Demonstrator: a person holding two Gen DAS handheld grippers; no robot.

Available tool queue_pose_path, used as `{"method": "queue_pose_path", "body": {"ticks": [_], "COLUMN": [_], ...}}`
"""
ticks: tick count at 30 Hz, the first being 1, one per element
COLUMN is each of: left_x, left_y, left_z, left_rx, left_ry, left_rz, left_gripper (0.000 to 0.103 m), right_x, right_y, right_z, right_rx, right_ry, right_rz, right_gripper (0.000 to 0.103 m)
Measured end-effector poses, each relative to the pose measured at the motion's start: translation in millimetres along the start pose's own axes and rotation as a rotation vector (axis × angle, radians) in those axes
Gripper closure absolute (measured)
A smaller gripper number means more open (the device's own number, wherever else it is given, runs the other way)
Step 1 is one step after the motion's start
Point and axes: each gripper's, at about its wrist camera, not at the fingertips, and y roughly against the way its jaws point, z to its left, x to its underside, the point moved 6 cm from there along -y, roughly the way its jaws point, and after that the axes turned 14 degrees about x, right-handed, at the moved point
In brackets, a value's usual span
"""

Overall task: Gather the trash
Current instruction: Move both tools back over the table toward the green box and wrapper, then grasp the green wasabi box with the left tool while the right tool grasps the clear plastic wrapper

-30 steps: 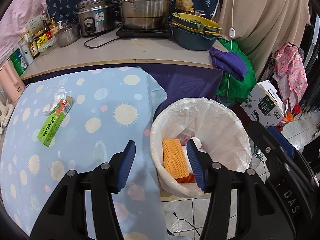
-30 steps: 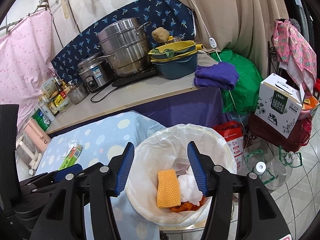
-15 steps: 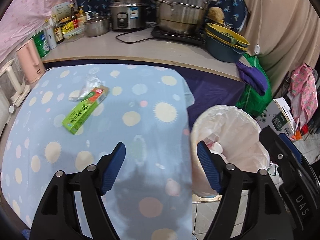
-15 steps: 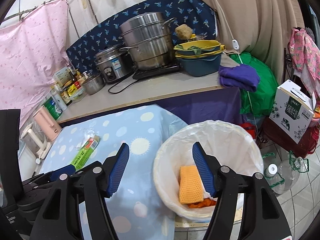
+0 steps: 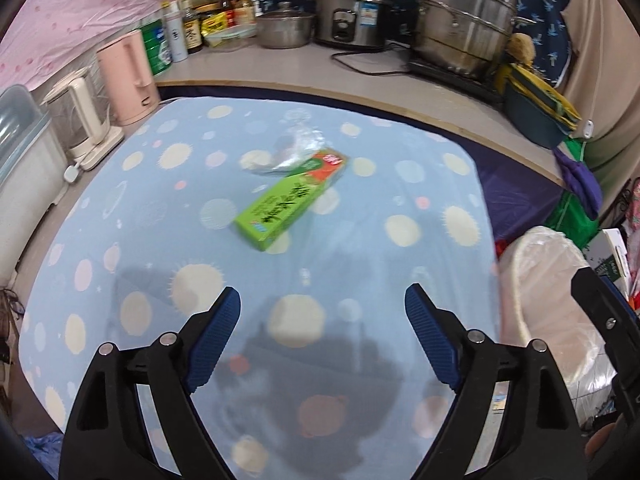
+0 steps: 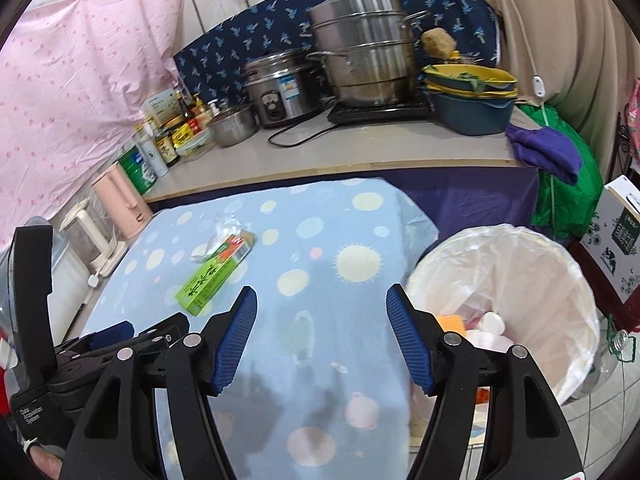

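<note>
Landmark: blue dotted tablecloth [image 5: 132,208].

Left gripper [image 5: 323,330] over the near part of the tablecloth, jaws spread wide and opening, nothing between the pads, only cloth below. Right gripper [image 6: 321,330] over the cloth's near right part, next to the bin, jaws apart at a moderate gap, empty. In the right wrist view the left gripper's black body sits at the lower left.

Green carton [image 5: 291,204] lies flat near the middle of the tablecloth, ahead of the left gripper and well apart from it. Long axis runs diagonal: near end toward lower left, far end with the red-orange patch toward upper right. From the right gripper it lies ahead and to the left [image 6: 216,274], same diagonal.

Crumpled clear plastic wrapper [image 5: 294,148] touches the carton's far end, slightly left of it, blurred.

White-lined trash bin [image 6: 532,264] stands just off the tablecloth's right edge. Inside: orange sponge [image 6: 450,323], white crumpled stuff and a small white round item [image 6: 493,322]; the rest hidden by the gripper finger.

Beyond the tablecloth's far edge is a counter [image 6: 360,148] with a rice cooker [image 6: 280,88], a stacked steel steamer pot [image 6: 364,48] and stacked basins [image 6: 472,92].
</note>
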Motion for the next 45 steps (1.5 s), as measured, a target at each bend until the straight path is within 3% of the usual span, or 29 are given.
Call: {"method": "queue_pose_path", "body": {"ticks": [10,17,30,33,35,38,45], "left_x": [-6.9,-21.2,-41.9,-43.1,-41.3,-38.2,-27.3], "left_y": [-23.8,-59.4,-118.2,-126.0,-132.1,-133.1,-112.6], "left_z": [70.9,84.1,97.5,96.1,95.6,95.1,91.1], "left_rx": [-0.056,-0.022,0.027,0.047,0.074,0.083,0.1], "left_ry": [-0.024,-0.104,-0.109,-0.106,-0.094,-0.082,-0.067], "left_rz": [0.009,0.025,0.045,0.052,0.069,0.07,0.055], "left_gripper": [0.016,0.015,0.016,0.025,0.039,0.048,0.051], "right_x": [11.2,4.9,-8.1,-8.0,-7.3,-6.4,-5.0], "right_y": [-41.4,-77.4,-126.2,-131.8,-134.5,-136.0,-134.3], "right_z": [62.7,91.9,107.1,107.7,108.8,110.0,114.2], "right_rx": [-0.029,-0.036,-0.023,-0.02,-0.019,-0.018,-0.025], "right_ry": [0.085,0.107,0.096,0.096,0.098,0.099,0.109], "right_rz": [0.07,0.107,0.14,0.145,0.149,0.152,0.154], "right_gripper": [0.038,0.038,0.038,0.038,0.038,0.038,0.038]}}
